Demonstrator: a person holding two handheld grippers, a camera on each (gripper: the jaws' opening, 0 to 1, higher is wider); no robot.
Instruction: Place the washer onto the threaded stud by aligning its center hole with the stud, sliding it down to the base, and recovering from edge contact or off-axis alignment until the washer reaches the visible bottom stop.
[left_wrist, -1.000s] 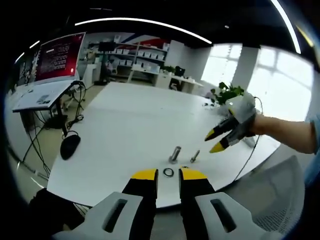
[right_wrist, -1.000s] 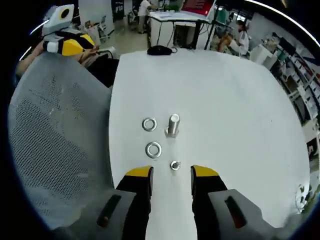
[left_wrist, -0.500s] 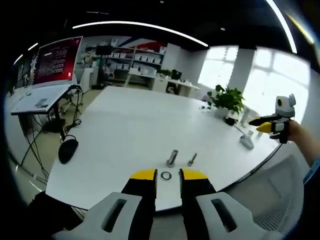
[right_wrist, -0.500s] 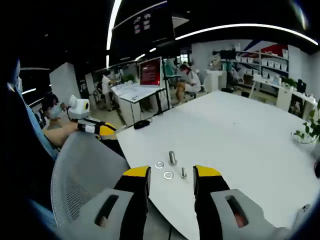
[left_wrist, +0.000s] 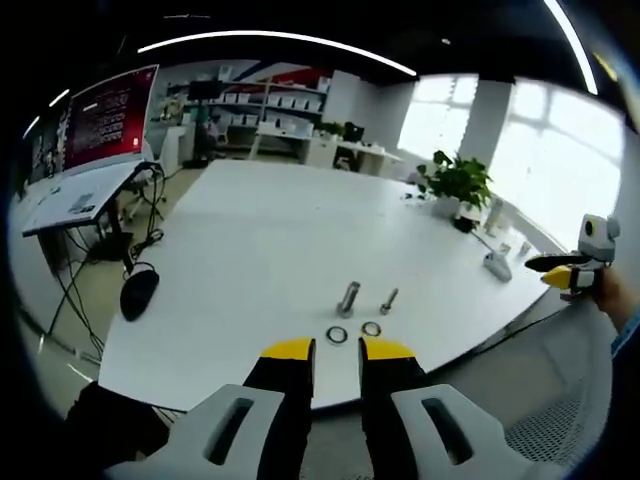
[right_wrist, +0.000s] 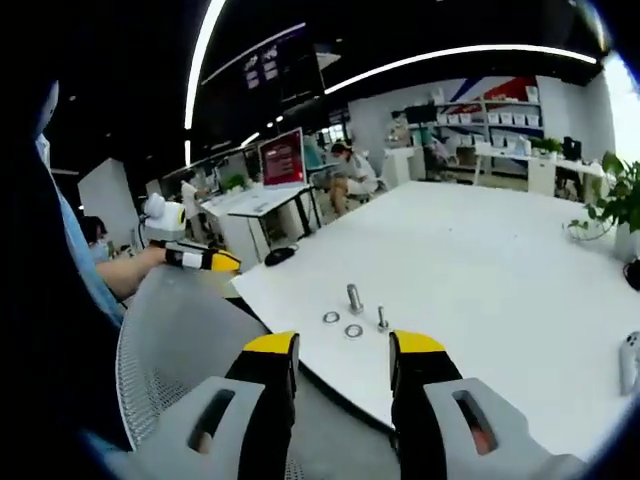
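Observation:
On the white table (left_wrist: 260, 240) a thick upright threaded stud (left_wrist: 348, 298) stands beside a thinner bolt (left_wrist: 389, 300). Two washers lie flat in front of them, one (left_wrist: 337, 335) nearer my jaws and one (left_wrist: 371, 328) just to its right. My left gripper (left_wrist: 337, 352) hovers open off the table's near edge, holding nothing. In the right gripper view the stud (right_wrist: 354, 298), the thin bolt (right_wrist: 381, 319) and both washers (right_wrist: 331, 317) (right_wrist: 353, 331) sit ahead of my open, empty right gripper (right_wrist: 344, 346), which is well back from the table.
A grey mesh chair (right_wrist: 170, 340) stands between the grippers at the table edge. A black mouse (left_wrist: 140, 293) lies at the table's left end, and a potted plant (left_wrist: 455, 185) at the far side. The right gripper (left_wrist: 570, 268) shows far right; the left gripper (right_wrist: 195, 257) shows at left.
The right gripper has drawn back from above the studs to beyond the table edge. Both cameras have pulled away, so the parts look smaller. Stud, bolt and washers lie as before.

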